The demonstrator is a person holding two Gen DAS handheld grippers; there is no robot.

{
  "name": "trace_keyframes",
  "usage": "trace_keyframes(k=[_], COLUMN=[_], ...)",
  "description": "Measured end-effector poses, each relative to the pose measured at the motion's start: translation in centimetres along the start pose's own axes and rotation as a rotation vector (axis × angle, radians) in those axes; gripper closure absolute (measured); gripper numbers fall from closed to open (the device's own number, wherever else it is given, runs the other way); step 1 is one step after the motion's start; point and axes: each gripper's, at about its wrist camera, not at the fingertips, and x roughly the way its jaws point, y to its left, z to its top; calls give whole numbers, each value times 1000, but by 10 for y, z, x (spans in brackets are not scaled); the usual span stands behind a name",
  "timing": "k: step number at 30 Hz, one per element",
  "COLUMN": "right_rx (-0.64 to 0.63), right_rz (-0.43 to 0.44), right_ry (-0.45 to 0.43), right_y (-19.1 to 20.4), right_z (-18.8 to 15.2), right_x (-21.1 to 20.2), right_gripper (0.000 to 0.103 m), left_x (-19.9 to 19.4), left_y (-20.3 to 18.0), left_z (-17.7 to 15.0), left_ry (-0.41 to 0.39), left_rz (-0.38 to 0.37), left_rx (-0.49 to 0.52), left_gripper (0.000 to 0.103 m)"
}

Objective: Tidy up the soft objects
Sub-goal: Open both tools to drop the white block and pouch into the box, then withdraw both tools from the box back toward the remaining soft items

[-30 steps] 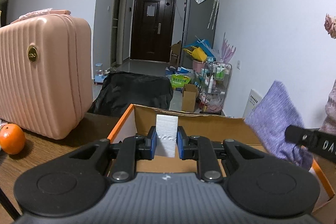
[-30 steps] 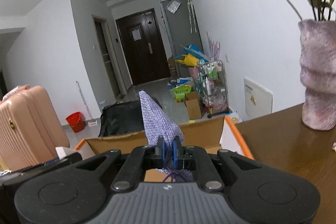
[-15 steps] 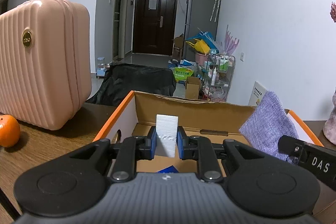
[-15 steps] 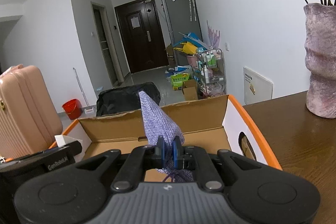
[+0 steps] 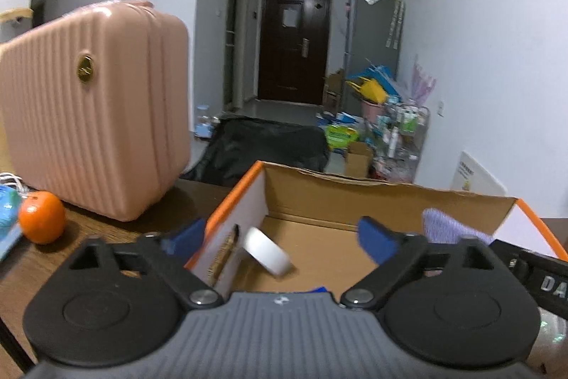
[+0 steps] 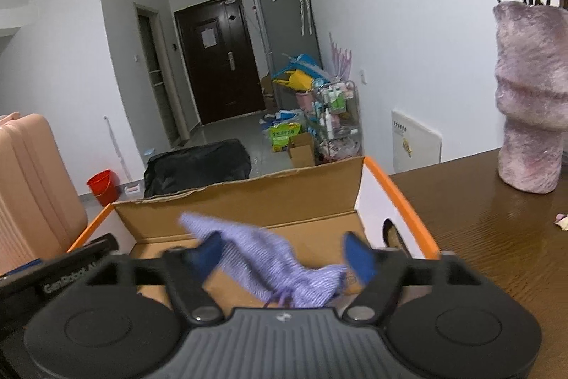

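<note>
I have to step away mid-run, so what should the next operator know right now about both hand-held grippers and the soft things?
Left hand-held gripper: jaws opening, nothing pressed between them; the white foam piece is tumbling inside the cardboard box, near its left wall.
Right hand-held gripper: jaws opening; the purple cloth is between them, unpinched, dropping into the same box.
Done: both soft pieces released over the box.
Left: check they settle inside. No other soft items are visible. The orange and pink suitcase sit on the table outside the box.
</note>
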Motion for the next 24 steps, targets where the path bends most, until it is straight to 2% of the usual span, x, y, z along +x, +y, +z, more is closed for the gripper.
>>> trace_keyframes(k=[1,5,24], right_rx=[0,-4,-7], right_rz=[1,-9,-7], right_ry=[-7,-9,-4], right_y=[0,-1,-4], right_z=[0,0,-2], right_x=[-1,-1,-4], right_gripper=[11,4,0], left_x=[-1,-2,0], left_y=[0,0,3], left_z=[0,0,-1], left_ry=[-7,3,23], left_rz=[12,14,11], left_rx=[-1,4,-7], left_gripper=[0,0,0])
